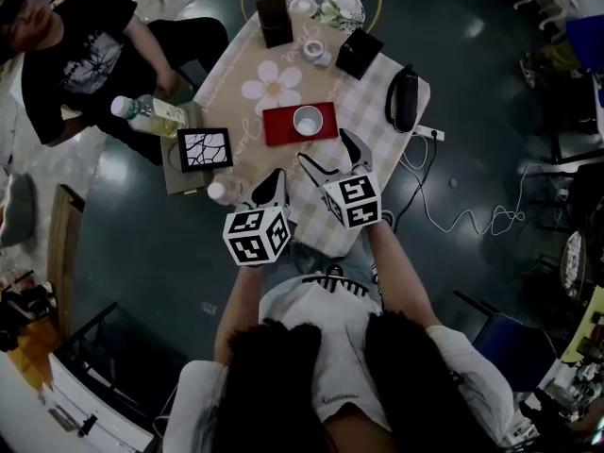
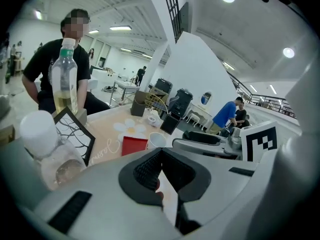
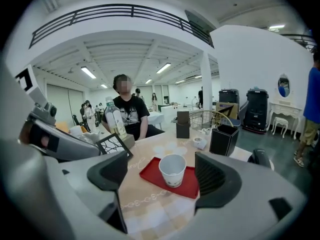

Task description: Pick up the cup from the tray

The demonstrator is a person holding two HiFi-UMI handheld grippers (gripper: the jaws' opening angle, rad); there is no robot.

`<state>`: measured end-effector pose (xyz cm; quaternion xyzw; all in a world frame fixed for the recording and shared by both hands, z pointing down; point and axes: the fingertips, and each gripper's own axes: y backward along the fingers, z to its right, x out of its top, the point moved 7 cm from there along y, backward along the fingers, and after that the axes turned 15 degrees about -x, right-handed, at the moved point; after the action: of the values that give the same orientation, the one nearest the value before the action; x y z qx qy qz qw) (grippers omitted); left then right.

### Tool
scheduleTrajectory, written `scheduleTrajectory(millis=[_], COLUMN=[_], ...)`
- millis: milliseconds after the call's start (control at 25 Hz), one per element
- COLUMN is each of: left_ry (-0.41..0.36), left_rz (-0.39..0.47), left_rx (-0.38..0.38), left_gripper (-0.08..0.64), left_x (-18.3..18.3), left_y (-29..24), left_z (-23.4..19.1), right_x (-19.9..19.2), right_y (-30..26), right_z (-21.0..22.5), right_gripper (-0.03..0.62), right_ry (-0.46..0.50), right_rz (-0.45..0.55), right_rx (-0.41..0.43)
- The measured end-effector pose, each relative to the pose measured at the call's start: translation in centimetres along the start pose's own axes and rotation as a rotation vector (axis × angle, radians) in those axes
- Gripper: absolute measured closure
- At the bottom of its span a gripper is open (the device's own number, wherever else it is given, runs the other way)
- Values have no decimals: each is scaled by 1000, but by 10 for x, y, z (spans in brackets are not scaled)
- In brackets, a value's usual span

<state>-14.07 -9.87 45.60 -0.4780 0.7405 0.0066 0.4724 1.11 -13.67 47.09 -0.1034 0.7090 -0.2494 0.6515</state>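
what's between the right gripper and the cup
Only bare tablecloth and the near edge of the red tray. The right gripper view shows the cup ahead of the right gripper's open jaws, with nothing else in the way.

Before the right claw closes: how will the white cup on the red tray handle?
Likely light: the cup looks like thin paper and appears empty. Probably crushable, so squeeze gently. It stands upright, rim wider than base, on a smooth-looking red tray, so a sideways nudge may tip or slide it.
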Motion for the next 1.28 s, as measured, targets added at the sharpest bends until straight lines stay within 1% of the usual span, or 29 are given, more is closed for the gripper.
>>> scheduleTrajectory(millis=[160, 320, 440, 520, 680, 880, 1040, 1120, 1200, 1280], left_ry=[25, 44, 61, 92, 116, 140, 165, 180, 180, 177], left_rz=[-16, -30, -52, -50, -51, -57, -82, -95, -102, -107], left_rx=[39, 95, 140, 151, 169, 175, 199, 217, 217, 218], left_gripper=[554, 554, 554, 554, 554, 554, 554, 554, 554, 554], left_x=[-2, -2, -5, -6, -5, -6, -8, -9, -10, -10], left_y=[-14, -29, -41, -50, -61, -70, -76, -77, -78, -79], left_z=[-5, -16, -26, -33, -45, -52, -61, -64, -65, -66], right_x=[-10, -23, -36, -41, -48, -50, -56, -60, -60, -58], right_y=[-19, -46, -62, -72, -93, -113, -129, -132, -132, -133], right_z=[3, 11, 12, 11, 3, 3, 1, 2, 3, 2], right_gripper=[181, 181, 181, 181, 181, 181, 182, 183, 183, 183], right_ry=[20, -35, -22, 11, 71, 63, 117, 110, 99, 109], right_rz=[-26, -59, -81, -83, -85, -88, -123, -135, -129, -115], right_rx=[27, 26, 32, 50, 85, 87, 106, 101, 101, 113])
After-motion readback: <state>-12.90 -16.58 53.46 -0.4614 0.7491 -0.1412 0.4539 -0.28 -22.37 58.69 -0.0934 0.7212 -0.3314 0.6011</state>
